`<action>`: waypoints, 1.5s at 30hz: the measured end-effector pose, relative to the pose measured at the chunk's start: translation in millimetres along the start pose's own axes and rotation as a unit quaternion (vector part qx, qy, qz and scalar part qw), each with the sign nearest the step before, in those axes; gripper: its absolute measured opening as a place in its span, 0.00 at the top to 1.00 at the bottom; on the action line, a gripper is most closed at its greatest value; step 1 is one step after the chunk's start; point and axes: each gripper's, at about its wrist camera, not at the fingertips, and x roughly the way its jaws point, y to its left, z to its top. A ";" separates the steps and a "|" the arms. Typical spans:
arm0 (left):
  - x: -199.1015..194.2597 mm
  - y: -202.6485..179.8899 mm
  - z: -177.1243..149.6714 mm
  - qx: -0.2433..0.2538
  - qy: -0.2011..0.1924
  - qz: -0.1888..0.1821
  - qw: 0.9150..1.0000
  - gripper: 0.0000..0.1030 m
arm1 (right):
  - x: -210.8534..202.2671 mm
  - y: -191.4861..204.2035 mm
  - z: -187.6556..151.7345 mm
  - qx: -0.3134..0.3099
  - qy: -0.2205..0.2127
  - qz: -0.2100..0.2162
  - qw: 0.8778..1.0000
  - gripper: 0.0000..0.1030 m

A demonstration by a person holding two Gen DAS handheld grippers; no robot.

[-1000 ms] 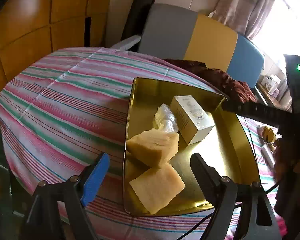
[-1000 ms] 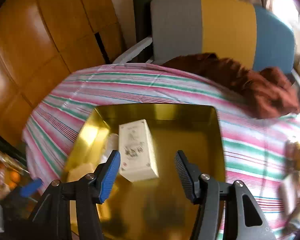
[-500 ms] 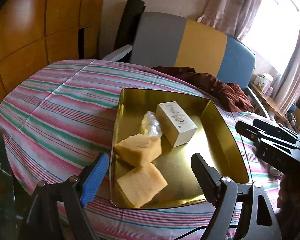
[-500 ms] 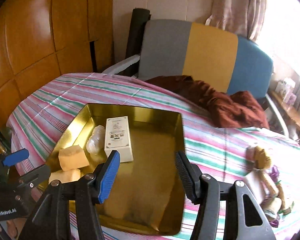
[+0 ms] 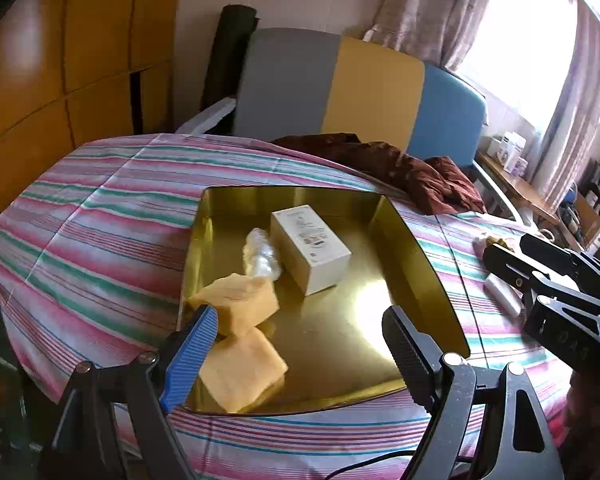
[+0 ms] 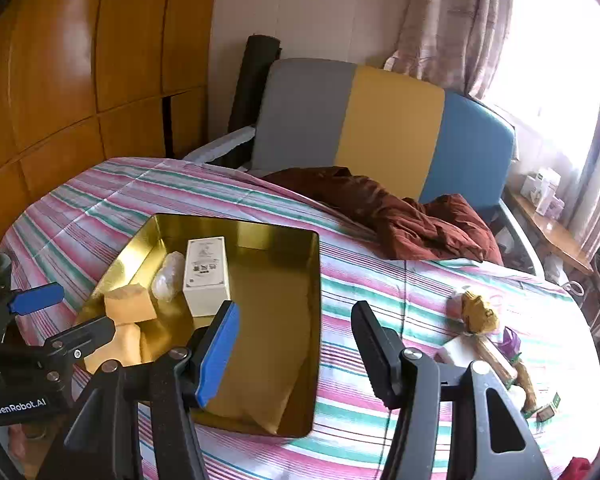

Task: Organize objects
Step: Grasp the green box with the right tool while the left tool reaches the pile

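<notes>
A gold tray (image 5: 412, 248) (image 6: 260, 236) lies on the striped tablecloth. It holds a white box (image 5: 310, 248) (image 6: 205, 276), a clear plastic wad (image 5: 260, 258) (image 6: 168, 276) and two yellow sponge blocks (image 5: 240, 304) (image 6: 130, 304). My left gripper (image 5: 300, 320) hovers open above the tray's near edge, with nothing between its fingers. My right gripper (image 6: 296, 312) is open and empty over the tray's right part. It also shows at the right of the left wrist view as the right gripper (image 5: 548, 280). The left gripper (image 6: 32, 320) appears at the left edge of the right wrist view.
A pile of small items (image 6: 484, 332) lies on the tablecloth (image 6: 380, 280) right of the tray, among them a white block (image 5: 504, 296). A brown cloth (image 6: 400, 216) is bunched at the table's far side before a grey, yellow and blue chair (image 6: 380, 120). Wooden panels stand at the left.
Both grippers have drawn back and up from the tray. The right one left the white box and swung right, so the pile of small items has come into view. The tray's contents stayed put.
</notes>
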 end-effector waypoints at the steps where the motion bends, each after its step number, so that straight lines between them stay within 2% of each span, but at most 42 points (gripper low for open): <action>1: 0.4 -3.1 0.3 0.003 0.000 -0.002 1.000 0.18 | -0.7 -2.5 -1.3 0.002 0.000 -0.003 1.000 0.43; 11: 5.4 -34.4 1.1 0.034 0.008 -0.021 0.999 0.18 | -7.1 -33.3 -13.1 0.025 0.000 -0.028 0.999 0.42; 14: 8.3 -45.8 1.8 0.043 0.011 -0.026 0.999 0.18 | -7.7 -45.2 -16.5 0.033 0.001 -0.034 0.999 0.37; 17: 11.2 -60.9 2.6 0.058 0.014 -0.036 0.998 0.18 | -5.3 -59.1 -21.0 0.043 0.007 -0.040 0.998 0.36; 21: 15.1 -82.4 4.1 0.081 0.017 -0.052 0.995 0.18 | 3.7 -93.7 -33.1 0.070 0.032 -0.057 0.995 0.36; 25: 18.9 -106.1 5.3 0.105 0.019 -0.076 0.991 0.18 | 11.3 -145.4 -51.2 0.118 0.068 -0.077 0.988 0.36; 31: 28.2 -141.8 3.2 0.133 0.033 -0.107 0.985 0.18 | 10.7 -250.1 -93.5 0.231 0.126 -0.118 0.958 0.36; 34: 30.4 -157.2 2.6 0.151 0.034 -0.121 0.981 0.18 | 2.5 -303.3 -118.1 0.292 0.145 -0.143 0.935 0.36; 38: 37.3 -173.8 3.1 0.165 0.040 -0.134 0.976 0.18 | -7.8 -370.1 -149.4 0.376 0.158 -0.168 0.897 0.36; 42: 43.7 -186.4 3.0 0.170 0.046 -0.141 0.974 0.18 | -6.9 -409.2 -172.0 0.429 0.168 -0.180 0.869 0.36; 45: 48.6 -197.4 3.0 0.175 0.050 -0.148 0.972 0.18 | 5.3 -427.5 -180.2 0.455 0.174 -0.181 0.854 0.36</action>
